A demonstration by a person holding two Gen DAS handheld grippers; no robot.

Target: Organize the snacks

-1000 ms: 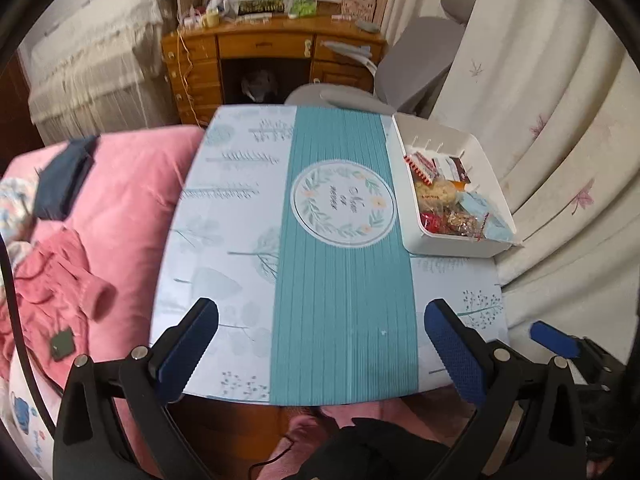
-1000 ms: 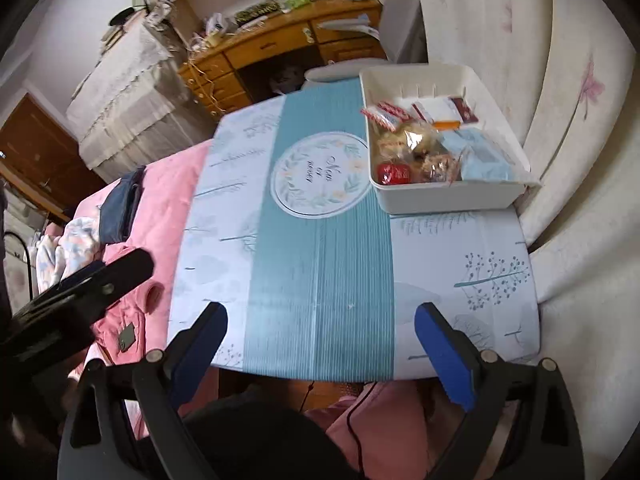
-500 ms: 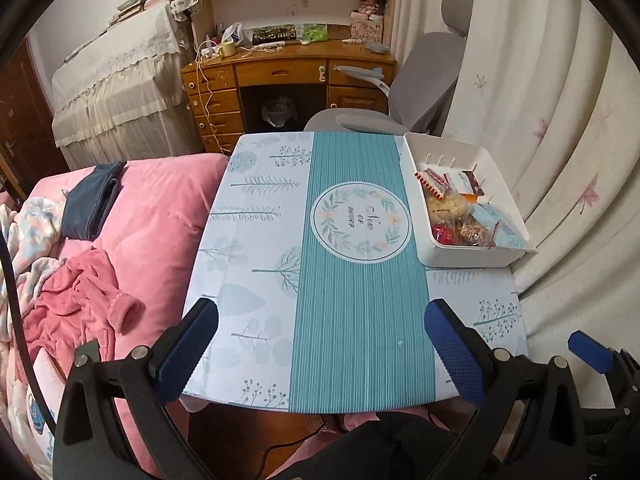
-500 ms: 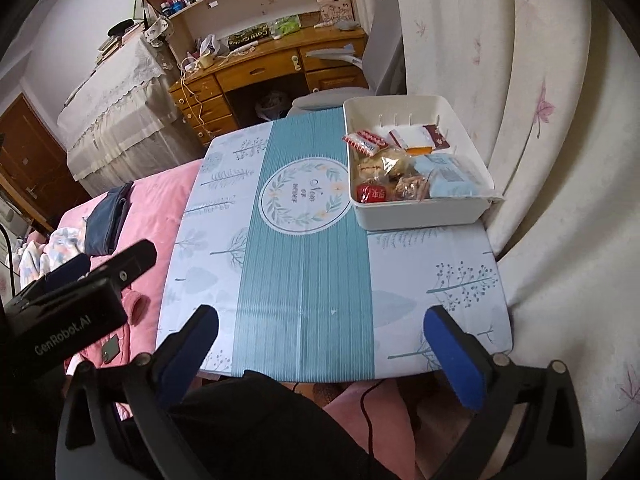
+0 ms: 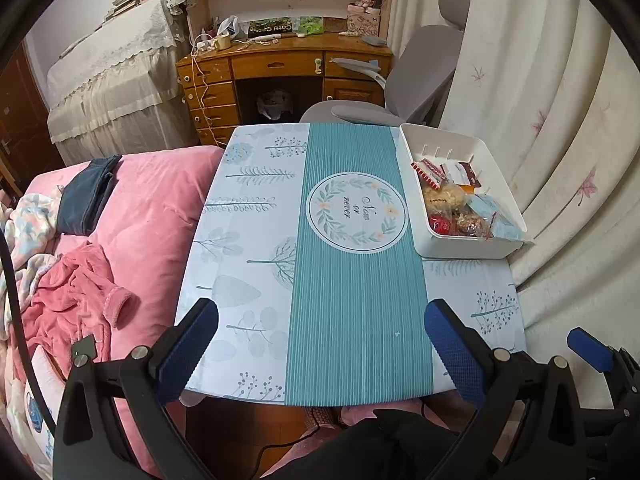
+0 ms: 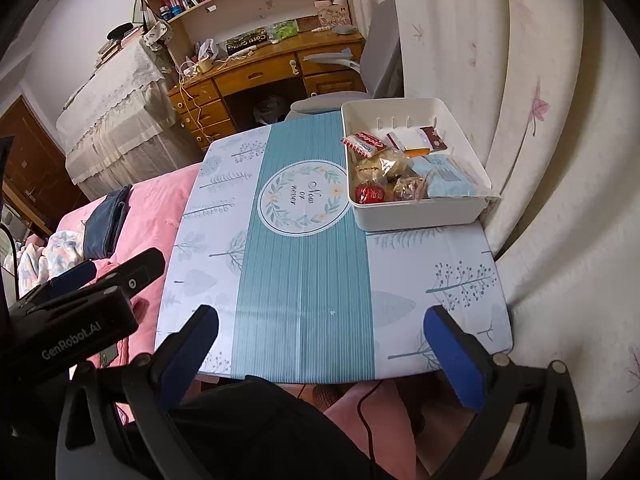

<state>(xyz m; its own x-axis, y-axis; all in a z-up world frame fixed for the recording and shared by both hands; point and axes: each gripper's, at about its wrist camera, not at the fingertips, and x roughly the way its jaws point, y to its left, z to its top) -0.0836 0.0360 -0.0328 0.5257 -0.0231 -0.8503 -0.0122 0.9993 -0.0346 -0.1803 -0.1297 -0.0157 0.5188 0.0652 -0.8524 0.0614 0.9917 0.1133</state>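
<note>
The left gripper (image 5: pixel 320 352) was held with its blue-padded jaws spread wide and nothing between them, poised over the near edge of the table (image 5: pixel 248 240). The right gripper (image 6: pixel 320 350) was likewise spread wide and empty, over the same near edge; in its view the left gripper's black body appeared just off the table's left side, and in the left wrist view one blue pad of the right gripper showed off the table's near right corner.

The table carried a pale blue cover with a teal striped band down its middle and a round wreath emblem (image 5: pixel 356 212) at its centre. A white bin (image 6: pixel 420 210) stood on the far right part of the table, just beside the emblem and well apart from both grippers. The snacks (image 6: pixel 392 168) lay inside the bin: a red-and-white wrapped bar (image 6: pixel 362 144) toward the far side, a clear-wrapped pastry in the middle, a red round packet (image 6: pixel 370 194) against the near wall, and a light blue packet (image 6: pixel 444 180) on the bin's right side.

A pink bedspread (image 5: pixel 152 208) lay against the table's left side. A grey chair (image 5: pixel 416 80) and a wooden desk (image 5: pixel 280 68) stood beyond the table's far edge, and a pale flowered curtain (image 5: pixel 560 120) hung along its right side.
</note>
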